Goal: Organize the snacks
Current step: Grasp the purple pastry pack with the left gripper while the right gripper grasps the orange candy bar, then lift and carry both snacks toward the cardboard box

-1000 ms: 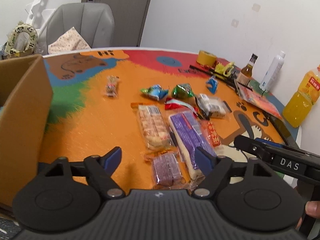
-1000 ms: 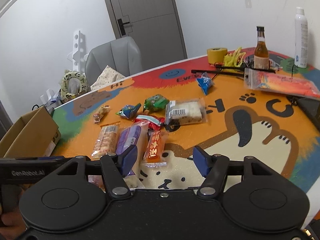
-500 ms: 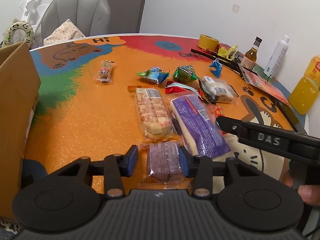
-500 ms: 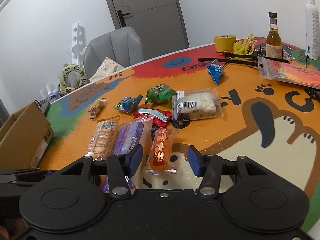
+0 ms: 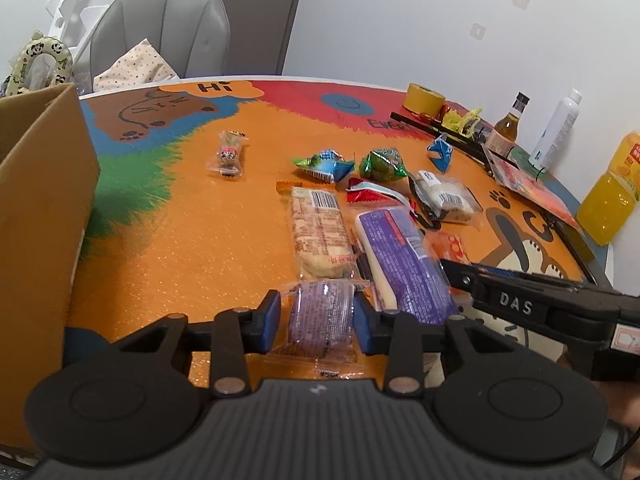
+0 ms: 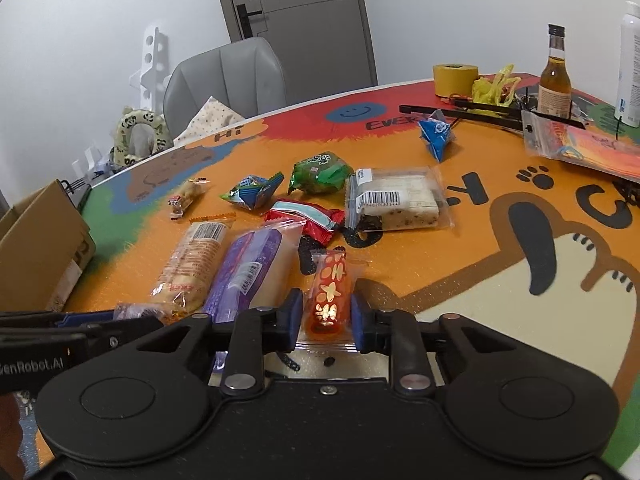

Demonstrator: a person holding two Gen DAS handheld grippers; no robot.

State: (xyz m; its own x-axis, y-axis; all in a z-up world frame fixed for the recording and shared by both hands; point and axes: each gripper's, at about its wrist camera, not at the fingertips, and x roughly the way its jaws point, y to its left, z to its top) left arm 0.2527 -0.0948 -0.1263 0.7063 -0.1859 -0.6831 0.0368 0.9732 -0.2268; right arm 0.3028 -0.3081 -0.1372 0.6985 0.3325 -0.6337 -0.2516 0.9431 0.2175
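Note:
Several wrapped snacks lie on the colourful round table (image 5: 192, 240). My left gripper (image 5: 316, 316) has a small purple snack pack (image 5: 322, 312) between its blue pads; its jaws are closing and the pads touch the wrapper on both sides. My right gripper (image 6: 326, 316) is shut on an orange-red snack pack (image 6: 330, 280) printed with flowers, which rests on the table. A long beige pack (image 5: 320, 236) and a large purple pack (image 5: 400, 256) lie just beyond the left gripper. An open cardboard box (image 5: 36, 208) stands at the table's left edge.
Small blue (image 6: 252, 194), green (image 6: 320, 172) and red (image 6: 308, 216) packets and a clear-wrapped cake (image 6: 396, 200) lie mid-table. At the far right stand a yellow tape roll (image 6: 456, 80), a brown bottle (image 6: 556, 80), a white bottle (image 5: 556, 128) and an orange juice bottle (image 5: 612, 200). A grey chair (image 5: 168, 36) stands behind.
Both grippers' jaws went from wide apart to closed in on a pack: the left around the small purple pack, the right around the orange-red pack. The right hand edged forward and down.

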